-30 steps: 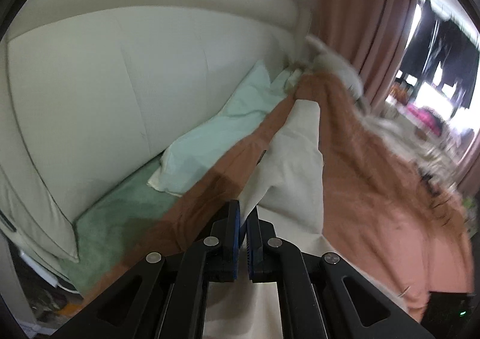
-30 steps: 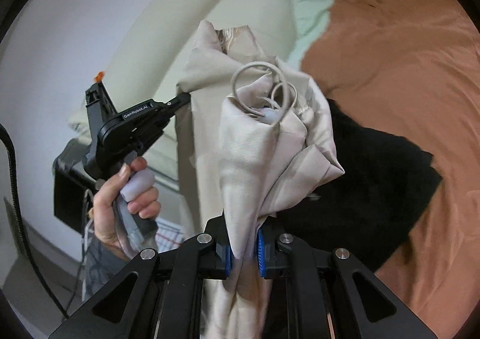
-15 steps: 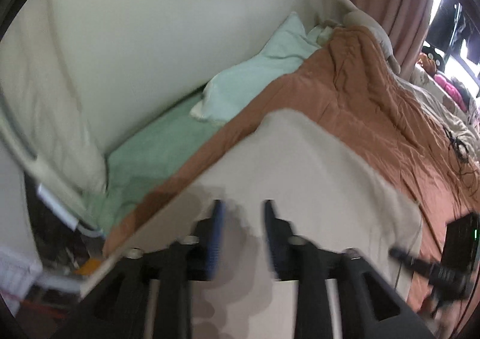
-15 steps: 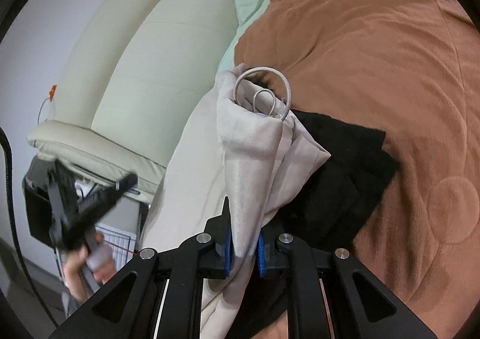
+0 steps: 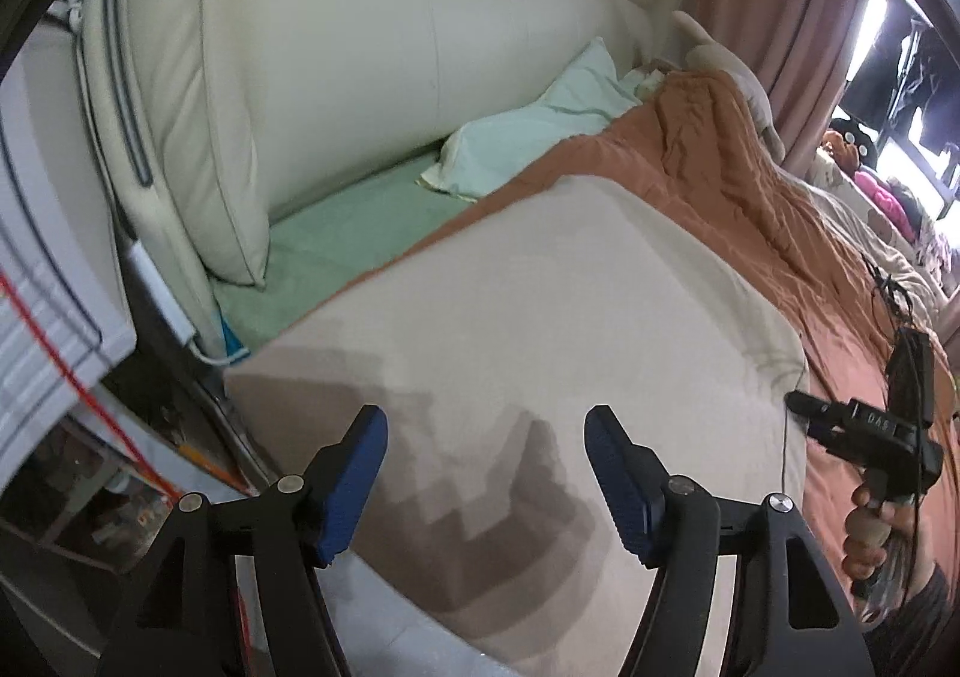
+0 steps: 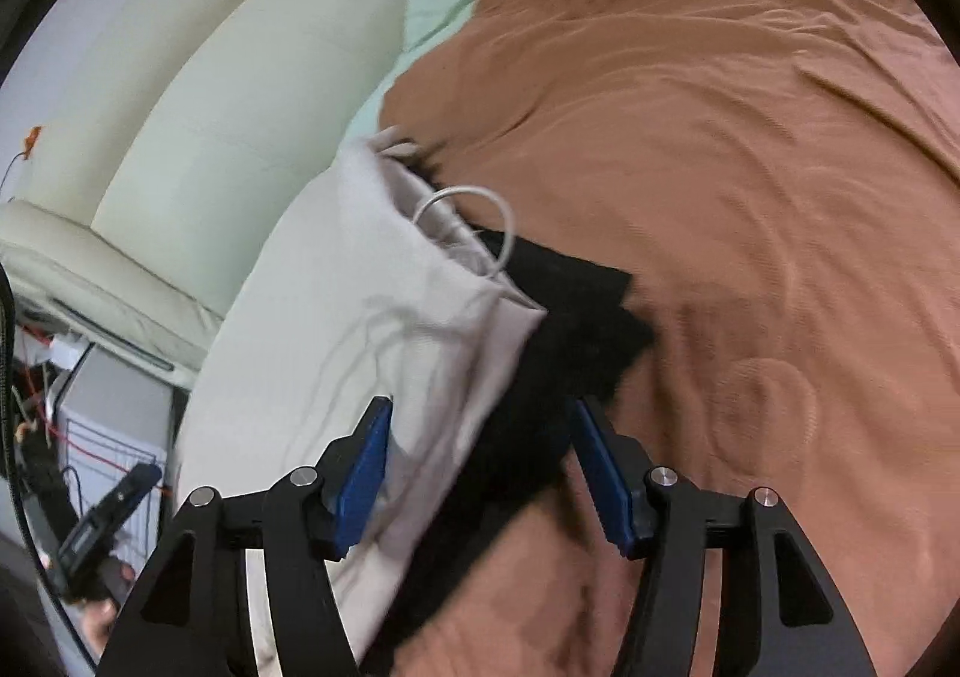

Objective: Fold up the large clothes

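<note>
Both claws have let go since a moment ago: back then each one pinched the pale cloth, and now the cloth lies flat on the bed. The left gripper [image 5: 486,473] has just been opening and its blue pads stand wide apart, with nothing between them, only the cloth lying below. The right gripper [image 6: 480,473] has just been opening too; its pads are wide and press on nothing, though the cloth's edge lies under the gap.

Just past the claws, the beige garment [image 5: 540,317] is spread smooth at the near corner of the bed, over the orange blanket [image 6: 720,137]. Its drawstring [image 6: 474,221] loops at the far edge, so these look like trousers. A black garment [image 6: 570,317] lies beside it and partly under it. Farther back are a mint pillow [image 5: 540,131] and the cream headboard [image 5: 390,47].

I think one fold is now laid down. The next job is likely to grab a new edge and fold again.
</note>
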The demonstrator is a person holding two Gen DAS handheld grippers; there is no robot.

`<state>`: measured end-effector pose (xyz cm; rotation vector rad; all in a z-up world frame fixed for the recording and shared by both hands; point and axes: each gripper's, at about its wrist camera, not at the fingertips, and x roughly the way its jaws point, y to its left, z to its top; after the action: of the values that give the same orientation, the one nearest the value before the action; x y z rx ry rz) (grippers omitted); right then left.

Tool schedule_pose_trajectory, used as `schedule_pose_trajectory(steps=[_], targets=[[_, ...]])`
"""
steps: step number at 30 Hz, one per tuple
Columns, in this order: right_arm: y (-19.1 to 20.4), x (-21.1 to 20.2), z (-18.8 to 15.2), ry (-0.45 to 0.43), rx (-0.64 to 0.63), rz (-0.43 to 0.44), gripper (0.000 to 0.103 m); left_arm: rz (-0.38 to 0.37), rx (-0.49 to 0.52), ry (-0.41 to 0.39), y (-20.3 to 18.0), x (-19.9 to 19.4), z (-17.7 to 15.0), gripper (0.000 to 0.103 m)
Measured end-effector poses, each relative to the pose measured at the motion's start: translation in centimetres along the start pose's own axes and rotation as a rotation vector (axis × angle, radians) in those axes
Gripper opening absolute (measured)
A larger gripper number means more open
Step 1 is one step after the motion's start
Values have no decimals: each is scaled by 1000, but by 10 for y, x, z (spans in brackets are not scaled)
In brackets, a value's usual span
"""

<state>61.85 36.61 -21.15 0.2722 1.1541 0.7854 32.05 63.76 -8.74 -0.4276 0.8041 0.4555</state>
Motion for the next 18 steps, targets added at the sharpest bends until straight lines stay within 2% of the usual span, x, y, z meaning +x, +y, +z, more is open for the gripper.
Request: schedule_pose_trajectory(steps=[8, 12, 15, 18], targets=[[26, -39, -13, -14, -150, -88, 59, -19, 77, -7, -22, 6, -22, 70], [35, -60, -21, -19, -160, -82, 60, -37, 88, -5, -36, 1, -29, 70], [38, -76, -36, -18, -155, -53, 73, -62, 106, 10, -52, -5, -37, 70], [49, -93, -49, -14, -192, -36, 74, -46, 135, 39, -69, -7, -47, 70]])
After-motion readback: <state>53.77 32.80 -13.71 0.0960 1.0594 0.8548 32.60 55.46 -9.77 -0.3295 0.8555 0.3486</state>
